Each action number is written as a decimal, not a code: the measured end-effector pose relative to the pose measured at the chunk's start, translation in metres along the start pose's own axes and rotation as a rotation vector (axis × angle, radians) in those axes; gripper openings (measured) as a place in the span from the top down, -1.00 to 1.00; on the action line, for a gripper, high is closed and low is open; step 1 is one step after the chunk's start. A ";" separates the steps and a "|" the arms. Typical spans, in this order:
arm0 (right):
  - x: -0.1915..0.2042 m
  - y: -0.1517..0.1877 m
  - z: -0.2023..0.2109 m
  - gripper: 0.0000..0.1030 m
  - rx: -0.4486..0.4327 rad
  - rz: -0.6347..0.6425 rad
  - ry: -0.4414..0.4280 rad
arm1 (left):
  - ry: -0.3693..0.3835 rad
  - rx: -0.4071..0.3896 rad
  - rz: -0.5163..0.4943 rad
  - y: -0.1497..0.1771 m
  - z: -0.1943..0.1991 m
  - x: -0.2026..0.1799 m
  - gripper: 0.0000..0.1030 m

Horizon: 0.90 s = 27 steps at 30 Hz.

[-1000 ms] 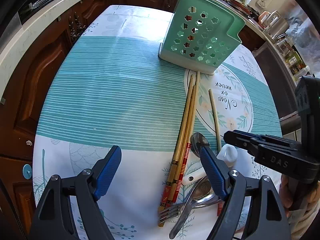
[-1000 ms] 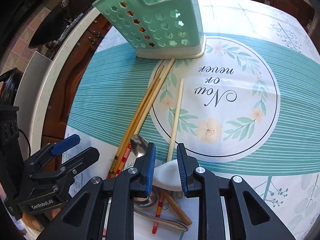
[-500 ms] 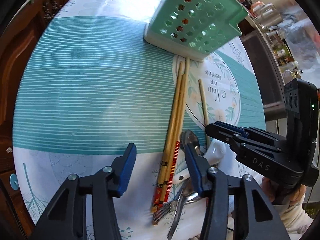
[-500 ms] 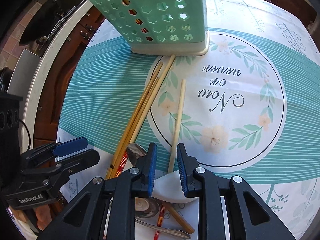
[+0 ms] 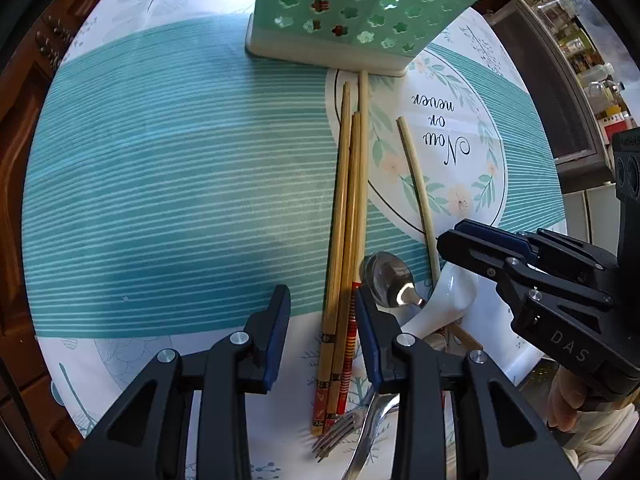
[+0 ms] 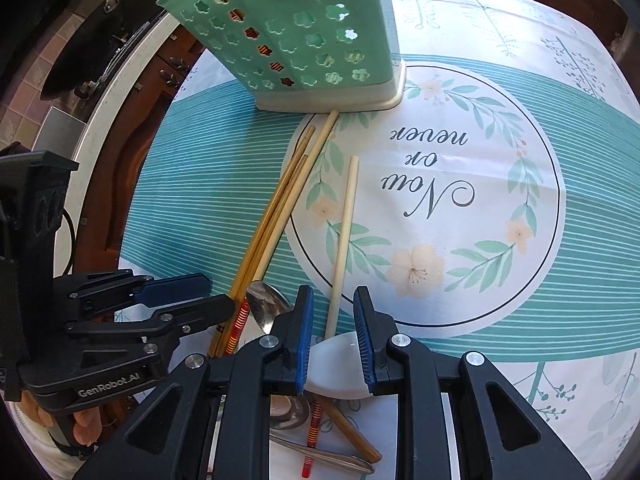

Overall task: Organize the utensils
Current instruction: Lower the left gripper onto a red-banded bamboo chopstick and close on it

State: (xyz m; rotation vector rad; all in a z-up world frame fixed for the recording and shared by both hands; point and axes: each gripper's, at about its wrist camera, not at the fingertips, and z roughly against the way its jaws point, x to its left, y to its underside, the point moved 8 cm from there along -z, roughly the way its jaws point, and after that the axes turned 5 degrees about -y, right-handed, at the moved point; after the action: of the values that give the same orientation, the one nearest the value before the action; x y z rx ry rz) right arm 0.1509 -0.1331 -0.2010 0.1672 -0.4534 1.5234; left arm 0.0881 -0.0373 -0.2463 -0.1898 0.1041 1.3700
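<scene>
A green perforated utensil holder (image 5: 360, 8) stands at the table's far side; it also shows in the right wrist view (image 6: 296, 32) with chopsticks inside. Several wooden chopsticks (image 5: 346, 216) lie side by side, and one pale chopstick (image 5: 418, 184) lies apart. My left gripper (image 5: 322, 320) is open, its jaws on either side of the chopsticks' decorated ends. My right gripper (image 6: 332, 328) is shut on a white ceramic spoon (image 6: 340, 364). A metal spoon (image 5: 390, 280) and a fork (image 5: 340, 432) lie near.
The table has a teal striped cloth (image 5: 160, 200) with a round floral print (image 6: 440, 200). Dark wooden cabinets (image 6: 132, 160) stand beyond the table edge. Metal utensils and chopsticks (image 6: 320, 432) are piled under my right gripper.
My left gripper has moved forward and to the right, and its jaws have narrowed around the chopsticks' ends. My right gripper keeps its hold on the white spoon and has hardly shifted.
</scene>
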 end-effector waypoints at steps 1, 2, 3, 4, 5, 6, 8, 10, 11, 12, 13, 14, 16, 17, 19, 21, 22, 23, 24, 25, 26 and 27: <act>-0.001 0.001 0.000 0.58 0.000 -0.001 -0.002 | -0.006 0.003 -0.003 -0.001 -0.002 -0.001 0.39; -0.001 0.001 0.001 0.58 -0.002 0.000 -0.005 | -0.011 0.005 -0.004 -0.002 -0.002 -0.002 0.39; -0.003 0.001 0.002 0.58 -0.003 0.002 -0.006 | -0.017 0.008 -0.006 -0.002 -0.002 -0.001 0.40; -0.003 0.002 0.002 0.58 -0.004 0.004 -0.005 | -0.025 0.010 -0.008 -0.002 -0.003 -0.001 0.42; -0.003 0.002 0.003 0.58 -0.006 0.005 -0.006 | -0.036 0.010 -0.010 -0.003 -0.003 -0.001 0.42; -0.003 0.003 0.002 0.58 -0.007 0.006 -0.009 | -0.042 0.010 -0.011 -0.004 -0.004 -0.002 0.43; -0.004 0.004 0.003 0.58 -0.007 0.005 -0.012 | -0.057 0.012 -0.013 -0.004 -0.004 0.000 0.43; -0.005 0.005 0.005 0.57 -0.010 0.006 -0.010 | -0.068 0.012 -0.014 -0.004 -0.004 0.003 0.43; -0.006 0.005 0.005 0.58 -0.010 0.004 -0.012 | -0.071 0.014 -0.015 -0.004 -0.004 0.003 0.43; -0.006 0.006 0.005 0.58 -0.010 0.003 -0.014 | -0.076 0.015 -0.019 -0.004 -0.004 0.003 0.43; -0.007 0.006 0.006 0.58 -0.012 0.003 -0.013 | -0.082 0.015 -0.021 -0.004 -0.006 0.000 0.43; -0.007 0.007 0.006 0.58 -0.013 0.002 -0.012 | -0.092 0.018 -0.026 -0.004 -0.006 -0.001 0.43; -0.007 0.007 0.007 0.57 -0.014 0.000 -0.015 | -0.106 0.023 -0.038 -0.004 -0.006 -0.004 0.43; -0.007 0.007 0.007 0.57 -0.015 0.001 -0.015 | -0.108 0.026 -0.042 -0.005 -0.008 -0.009 0.43; -0.008 0.008 0.008 0.57 -0.016 0.001 -0.016 | -0.124 0.030 -0.057 -0.006 -0.009 -0.016 0.43; -0.007 0.009 0.008 0.57 -0.016 0.000 -0.015 | -0.154 0.032 -0.079 -0.007 -0.009 -0.021 0.42; -0.008 0.009 0.008 0.57 -0.017 0.000 -0.015 | -0.171 0.032 -0.087 -0.007 -0.009 -0.023 0.39; -0.008 0.009 0.009 0.57 -0.018 -0.001 -0.016 | -0.178 0.034 -0.090 -0.007 -0.010 -0.024 0.39; -0.008 0.010 0.009 0.57 -0.019 -0.001 -0.018 | -0.178 0.038 -0.088 -0.008 -0.010 -0.025 0.39; -0.008 0.010 0.010 0.57 -0.020 -0.001 -0.020 | -0.171 0.043 -0.082 -0.009 -0.010 -0.025 0.39; -0.009 0.011 0.011 0.57 -0.022 -0.001 -0.020 | -0.164 0.046 -0.074 -0.009 -0.011 -0.024 0.39; -0.009 0.011 0.012 0.57 -0.024 -0.001 -0.021 | -0.157 0.048 -0.063 -0.010 -0.011 -0.023 0.40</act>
State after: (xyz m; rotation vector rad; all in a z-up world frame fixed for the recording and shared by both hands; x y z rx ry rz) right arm 0.1381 -0.1454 -0.1959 0.1648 -0.4880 1.5158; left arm 0.0935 -0.0635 -0.2518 -0.0445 -0.0007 1.3140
